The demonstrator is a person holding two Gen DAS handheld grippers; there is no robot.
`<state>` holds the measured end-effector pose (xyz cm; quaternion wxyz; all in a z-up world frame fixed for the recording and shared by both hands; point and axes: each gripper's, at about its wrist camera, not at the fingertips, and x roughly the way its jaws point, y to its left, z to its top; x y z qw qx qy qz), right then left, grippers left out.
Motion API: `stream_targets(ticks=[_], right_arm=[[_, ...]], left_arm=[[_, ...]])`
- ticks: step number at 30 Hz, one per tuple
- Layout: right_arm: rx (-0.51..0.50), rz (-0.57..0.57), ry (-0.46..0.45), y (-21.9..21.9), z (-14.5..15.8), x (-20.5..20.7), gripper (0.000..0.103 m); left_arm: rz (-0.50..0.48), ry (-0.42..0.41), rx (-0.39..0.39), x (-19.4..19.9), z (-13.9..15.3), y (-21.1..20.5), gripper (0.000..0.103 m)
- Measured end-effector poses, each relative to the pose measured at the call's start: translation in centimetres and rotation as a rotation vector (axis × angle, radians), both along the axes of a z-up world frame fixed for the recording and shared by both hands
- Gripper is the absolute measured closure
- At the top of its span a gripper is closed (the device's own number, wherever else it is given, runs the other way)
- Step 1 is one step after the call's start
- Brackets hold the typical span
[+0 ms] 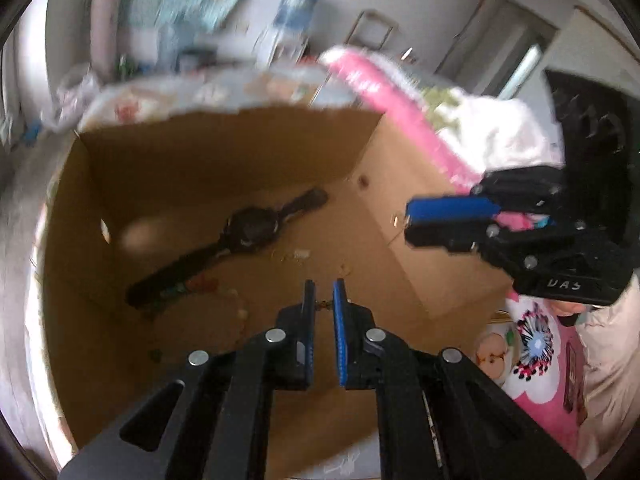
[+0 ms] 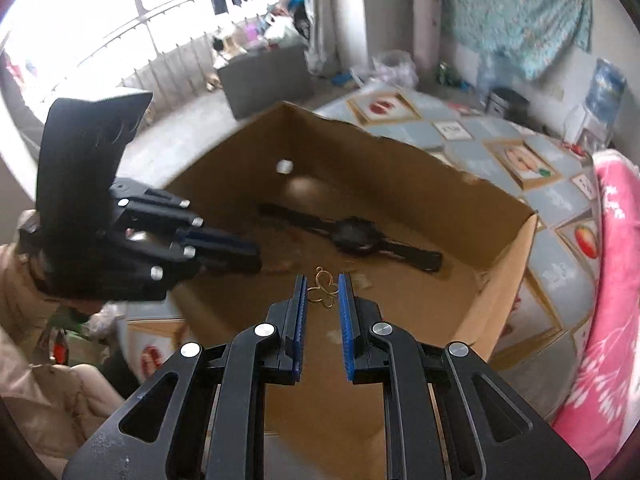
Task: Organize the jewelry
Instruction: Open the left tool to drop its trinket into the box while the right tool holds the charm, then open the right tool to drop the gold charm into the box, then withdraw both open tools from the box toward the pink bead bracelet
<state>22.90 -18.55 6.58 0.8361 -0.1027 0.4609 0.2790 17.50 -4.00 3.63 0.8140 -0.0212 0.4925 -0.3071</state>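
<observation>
Both my claws hang over the open cardboard box, tilted down into it. My right gripper is clenched on a thin gold butterfly pendant, held flat between the blue pads at the tips. My left gripper is nearly closed on some tiny brownish piece; what it is, I cannot make out. Straight below and ahead of both lies the box floor, where a black watch stretches its long axis diagonally, so I judge the drop should go beside it. Small beads near the watch are blurred, and the near box wall is hidden behind my claws.
</observation>
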Motion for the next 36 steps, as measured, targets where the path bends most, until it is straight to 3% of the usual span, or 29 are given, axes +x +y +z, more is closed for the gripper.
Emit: stream_targets(ticks=[7, 11, 18, 22, 25, 27, 30, 33, 36], right_arm=[[-0.089, -0.026, 0.045, -0.1, -1.6, 3.1, 0.089], [-0.078, -0.045, 0.030, -0.3, -2.2, 4.3, 0.088], [-0.008, -0.086, -0.036, -2.2, -0.7, 3.6, 0.086], [0.056, -0.145, -0.076, -4.1, 1.0, 2.3, 0.085], [0.151, -0.189, -0.142, -5.6, 3.3, -0.5, 0.084], [0.231, -0.186, -0.187, -6.2, 4.5, -3.0, 0.082], [0.338, -0.166, -0.238, -6.5, 5.4, -7.7, 0.075], [0.384, -0.126, -0.248, -5.6, 4.9, -11.4, 0.071], [0.408, -0.110, -0.214, -4.0, 3.0, -13.9, 0.068]], left_arm=[[0.025, 0.108, 0.048, 1.9, -1.8, -1.7, 0.093], [0.052, 0.125, 0.055, 2.4, -1.9, -1.6, 0.066], [0.072, 0.082, 0.022, 2.2, -1.2, -1.0, 0.065], [0.092, 0.019, -0.025, 1.6, 0.2, 0.2, 0.065], [0.117, -0.086, -0.075, 0.0, 2.2, 1.9, 0.065], [0.134, -0.198, -0.105, -2.5, 4.0, 3.7, 0.065], [0.156, -0.313, -0.140, -6.5, 5.3, 6.7, 0.060], [0.162, -0.347, -0.158, -9.9, 5.1, 9.1, 0.059], [0.167, -0.344, -0.122, -12.8, 3.3, 10.5, 0.058]])
